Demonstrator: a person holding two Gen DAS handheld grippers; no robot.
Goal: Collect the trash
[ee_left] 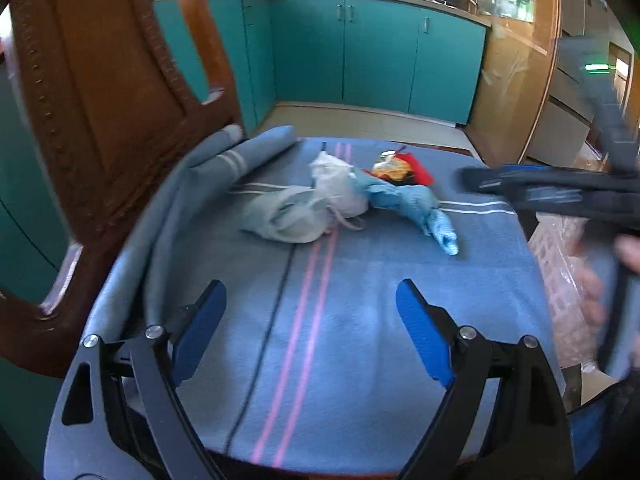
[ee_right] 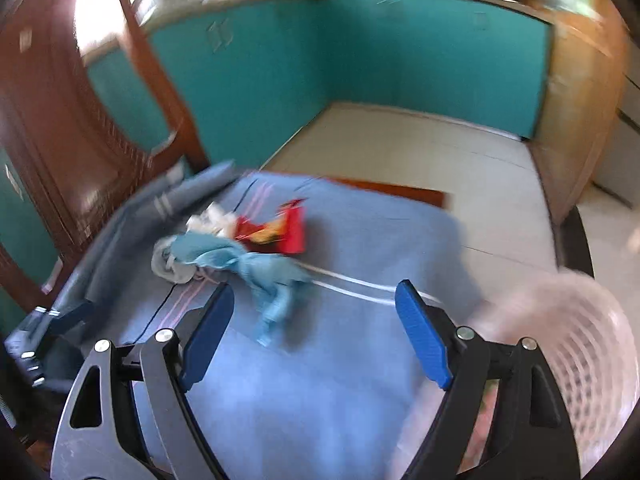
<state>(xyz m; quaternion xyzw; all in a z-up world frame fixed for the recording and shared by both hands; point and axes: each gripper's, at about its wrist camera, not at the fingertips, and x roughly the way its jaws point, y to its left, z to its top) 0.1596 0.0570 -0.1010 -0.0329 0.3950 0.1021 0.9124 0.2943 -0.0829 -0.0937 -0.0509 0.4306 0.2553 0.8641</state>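
A small heap of trash lies on the blue striped cloth (ee_left: pixel 320 340): a crumpled grey-green bag (ee_left: pixel 280 216), a white crumpled bag (ee_left: pixel 340 188), a light blue glove (ee_left: pixel 412 204) and a red snack wrapper (ee_left: pixel 416 170). My left gripper (ee_left: pixel 312 320) hovers short of the heap, open, with only cloth between its blue pads. The right gripper (ee_left: pixel 480 184) comes in blurred from the right, level with the glove. In the right wrist view the right gripper (ee_right: pixel 316 312) is open and empty, the glove (ee_right: pixel 248 268) just beyond its left finger and the wrapper (ee_right: pixel 288 228) further back.
A pink lattice basket (ee_right: pixel 580 340) stands at the table's right edge, also seen as the basket (ee_left: pixel 560 280). A carved wooden chair (ee_left: pixel 100 120) rises at the left, with the cloth bunched against it. Teal cabinets (ee_left: pixel 360 52) and tiled floor (ee_right: pixel 420 152) lie beyond.
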